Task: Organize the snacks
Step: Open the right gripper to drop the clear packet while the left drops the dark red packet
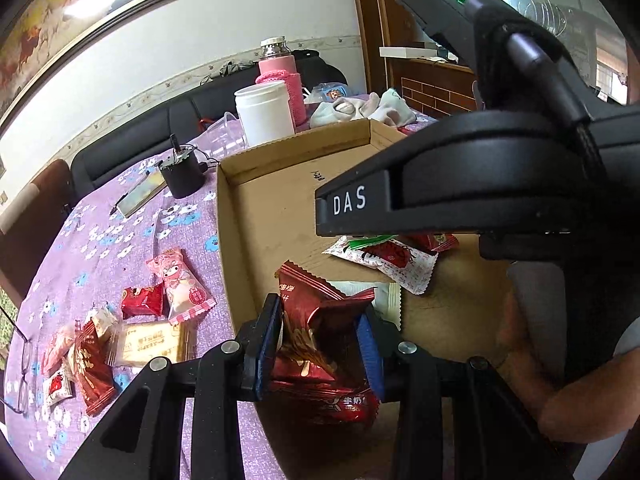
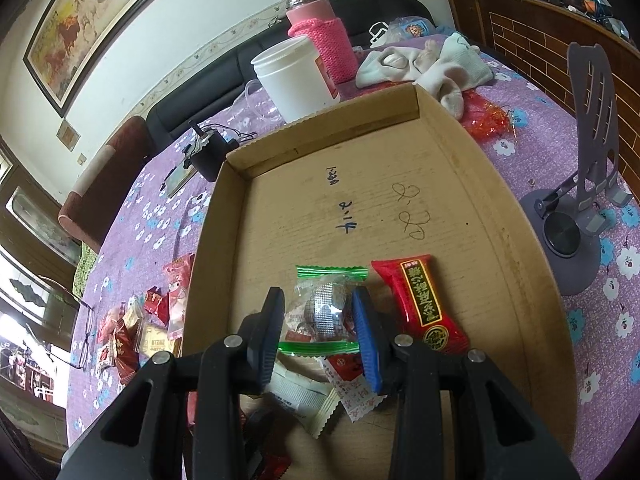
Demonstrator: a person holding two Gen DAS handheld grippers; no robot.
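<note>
My left gripper [image 1: 320, 308] is shut on a crumpled dark red snack packet [image 1: 316, 336], held over the near left edge of a shallow cardboard tray [image 1: 272, 208]. My right gripper [image 2: 318, 300] is shut on a clear packet with green ends and a silver sweet inside [image 2: 326, 312], just above the tray floor [image 2: 304, 200]. A bright red packet [image 2: 420, 300] lies in the tray right of it. White and red-printed packets [image 2: 352, 384] lie under the fingers. The right gripper's black body [image 1: 440, 184] fills the upper right of the left wrist view.
Several loose snacks [image 1: 140, 328], among them a pink packet [image 1: 182, 288], lie on the purple flowered cloth left of the tray. Behind the tray stand a white jar [image 1: 264, 114], a pink bottle [image 1: 284, 76] and socks [image 2: 424, 64]. A grey stand [image 2: 580, 208] is at the right, glasses [image 1: 24, 368] at the left.
</note>
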